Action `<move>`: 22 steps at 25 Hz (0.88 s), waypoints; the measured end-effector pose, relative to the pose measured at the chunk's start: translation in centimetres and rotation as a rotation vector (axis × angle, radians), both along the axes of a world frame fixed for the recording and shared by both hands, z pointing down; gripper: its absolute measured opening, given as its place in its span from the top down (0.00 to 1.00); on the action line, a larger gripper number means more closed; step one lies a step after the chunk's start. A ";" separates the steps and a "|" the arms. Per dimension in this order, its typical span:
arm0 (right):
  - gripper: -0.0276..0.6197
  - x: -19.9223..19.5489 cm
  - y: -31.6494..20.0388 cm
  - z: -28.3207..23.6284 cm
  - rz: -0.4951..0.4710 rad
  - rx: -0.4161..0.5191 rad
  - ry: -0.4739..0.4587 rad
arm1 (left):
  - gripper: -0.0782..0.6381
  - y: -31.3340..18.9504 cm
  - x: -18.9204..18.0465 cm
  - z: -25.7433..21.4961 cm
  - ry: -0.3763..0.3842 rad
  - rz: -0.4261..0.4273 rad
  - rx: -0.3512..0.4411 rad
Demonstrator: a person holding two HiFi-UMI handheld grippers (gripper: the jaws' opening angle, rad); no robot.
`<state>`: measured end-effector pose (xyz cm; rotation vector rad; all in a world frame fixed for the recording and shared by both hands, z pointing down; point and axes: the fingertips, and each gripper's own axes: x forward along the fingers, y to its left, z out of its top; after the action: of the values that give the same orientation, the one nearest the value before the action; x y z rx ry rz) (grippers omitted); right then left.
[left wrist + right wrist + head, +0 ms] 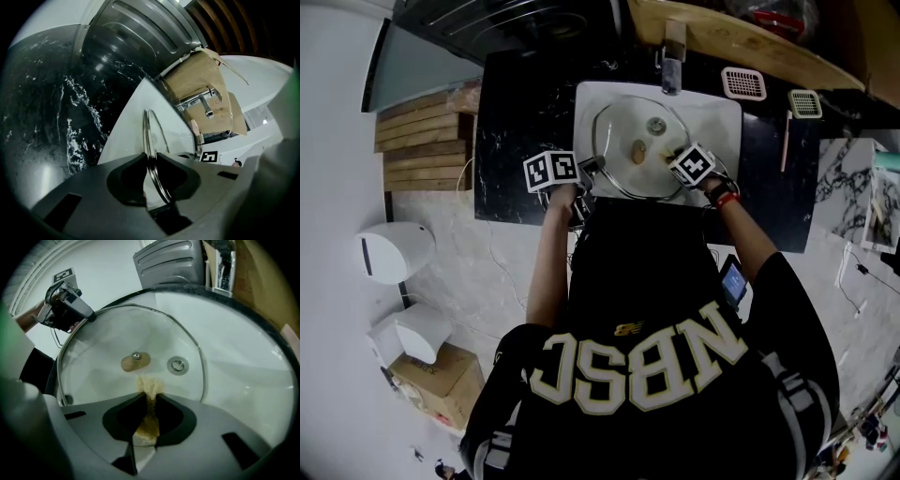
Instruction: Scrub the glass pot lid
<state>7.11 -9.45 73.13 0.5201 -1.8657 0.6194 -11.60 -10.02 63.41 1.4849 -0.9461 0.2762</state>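
A round glass pot lid with a metal rim and a wooden knob is held over the white sink. My left gripper is shut on the lid's left rim, which runs edge-on between its jaws. My right gripper is shut on a tan scrubbing sponge, whose tip rests on the glass just below the knob. In the right gripper view the left gripper shows at the lid's upper left edge.
The sink drain shows through the glass. A faucet stands at the sink's back. Black marbled counter surrounds the sink, with two small drain covers and a stick on its right. A dish rack stands behind.
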 end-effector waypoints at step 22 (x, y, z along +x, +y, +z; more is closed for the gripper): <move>0.86 -10.6 1.6 -4.6 -0.010 -0.048 -0.250 | 0.78 0.0 -0.1 0.1 -0.009 0.002 -0.005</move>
<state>-3.46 -7.87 68.57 0.4172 -2.0807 0.7483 -11.72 -10.02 63.47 1.4808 -0.9507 0.2863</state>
